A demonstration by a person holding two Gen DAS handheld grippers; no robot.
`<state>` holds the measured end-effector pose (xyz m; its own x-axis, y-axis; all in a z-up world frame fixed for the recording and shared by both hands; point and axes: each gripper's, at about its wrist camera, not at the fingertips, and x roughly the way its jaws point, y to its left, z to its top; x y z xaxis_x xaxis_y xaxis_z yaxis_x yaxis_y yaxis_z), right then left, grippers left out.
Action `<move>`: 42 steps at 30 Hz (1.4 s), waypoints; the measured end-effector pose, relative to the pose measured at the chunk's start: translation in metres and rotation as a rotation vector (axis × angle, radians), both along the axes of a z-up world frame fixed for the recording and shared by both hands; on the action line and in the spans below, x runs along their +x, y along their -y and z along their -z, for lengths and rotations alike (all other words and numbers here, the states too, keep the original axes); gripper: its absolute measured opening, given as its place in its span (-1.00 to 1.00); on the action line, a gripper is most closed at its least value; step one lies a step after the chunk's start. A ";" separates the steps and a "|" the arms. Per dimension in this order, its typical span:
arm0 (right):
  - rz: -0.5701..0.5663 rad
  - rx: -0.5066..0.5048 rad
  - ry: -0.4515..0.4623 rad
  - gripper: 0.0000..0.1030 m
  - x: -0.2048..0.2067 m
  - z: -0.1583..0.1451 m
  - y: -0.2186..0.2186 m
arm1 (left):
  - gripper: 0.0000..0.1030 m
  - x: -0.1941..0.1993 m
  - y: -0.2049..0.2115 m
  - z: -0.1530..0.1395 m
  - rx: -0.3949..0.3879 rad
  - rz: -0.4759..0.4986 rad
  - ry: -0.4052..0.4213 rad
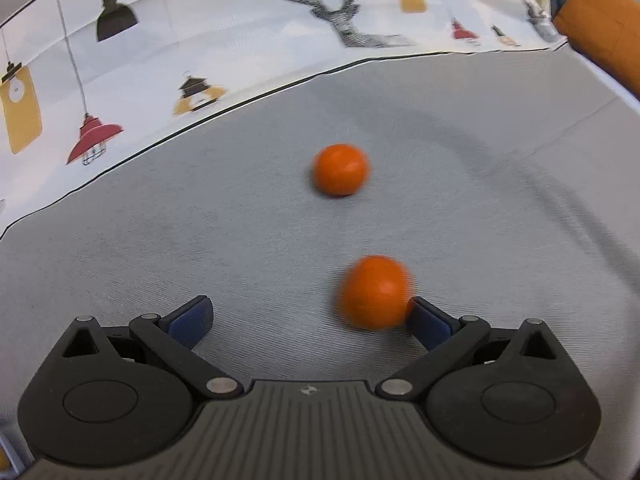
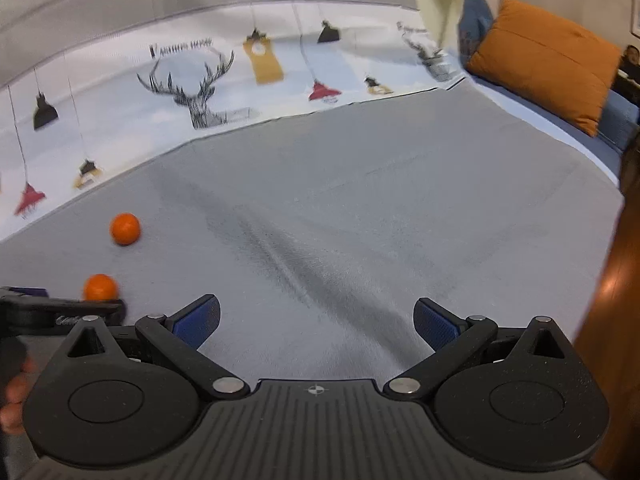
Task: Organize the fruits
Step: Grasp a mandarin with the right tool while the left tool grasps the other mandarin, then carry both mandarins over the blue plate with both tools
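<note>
Two oranges lie on a grey bedspread [image 1: 460,184]. In the left wrist view the near orange [image 1: 374,291] is blurred and sits just inside the right fingertip [image 1: 430,320] of my open left gripper [image 1: 310,316]. The far orange [image 1: 340,169] lies further ahead, apart from it. In the right wrist view both oranges show at the far left, the far one [image 2: 125,228] and the near one [image 2: 100,287], with the left gripper's finger [image 2: 60,308] beside the near one. My right gripper [image 2: 316,320] is open and empty over the bare bedspread [image 2: 360,200].
A white patterned cloth [image 1: 200,52] with deer and lamp prints lies behind the grey spread; it also shows in the right wrist view [image 2: 200,92]. An orange cushion [image 2: 548,60] rests at the far right. The bed edge and wooden floor [image 2: 612,300] are on the right.
</note>
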<state>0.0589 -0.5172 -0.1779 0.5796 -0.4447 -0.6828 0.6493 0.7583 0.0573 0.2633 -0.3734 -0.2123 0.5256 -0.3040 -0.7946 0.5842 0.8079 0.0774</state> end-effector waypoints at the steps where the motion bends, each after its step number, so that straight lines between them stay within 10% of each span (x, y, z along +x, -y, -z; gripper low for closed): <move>1: -0.023 -0.003 0.003 0.98 0.010 0.006 0.003 | 1.00 0.006 -0.007 0.000 -0.017 -0.010 -0.004; 17: -0.601 -0.151 0.046 0.96 0.188 0.059 -0.028 | 0.86 0.043 -0.044 -0.016 -0.035 0.069 0.001; 19: -0.627 -0.161 0.053 0.90 0.198 0.060 -0.035 | 0.27 0.034 -0.042 -0.013 -0.019 0.118 -0.014; 21: -0.654 -0.157 0.076 0.37 0.201 0.060 -0.040 | -0.26 0.023 -0.038 -0.014 -0.012 0.167 0.001; 22: -0.674 -0.129 0.096 -0.30 0.199 0.058 -0.041 | -0.25 0.018 -0.036 -0.016 0.000 0.178 0.014; 33: -0.371 -0.081 0.153 -0.30 0.104 -0.009 -0.048 | -0.25 -0.045 -0.098 -0.099 -0.076 0.135 0.078; 42: -0.371 0.000 0.323 -0.30 -0.025 -0.112 -0.140 | -0.25 -0.147 -0.215 -0.178 -0.039 0.036 0.088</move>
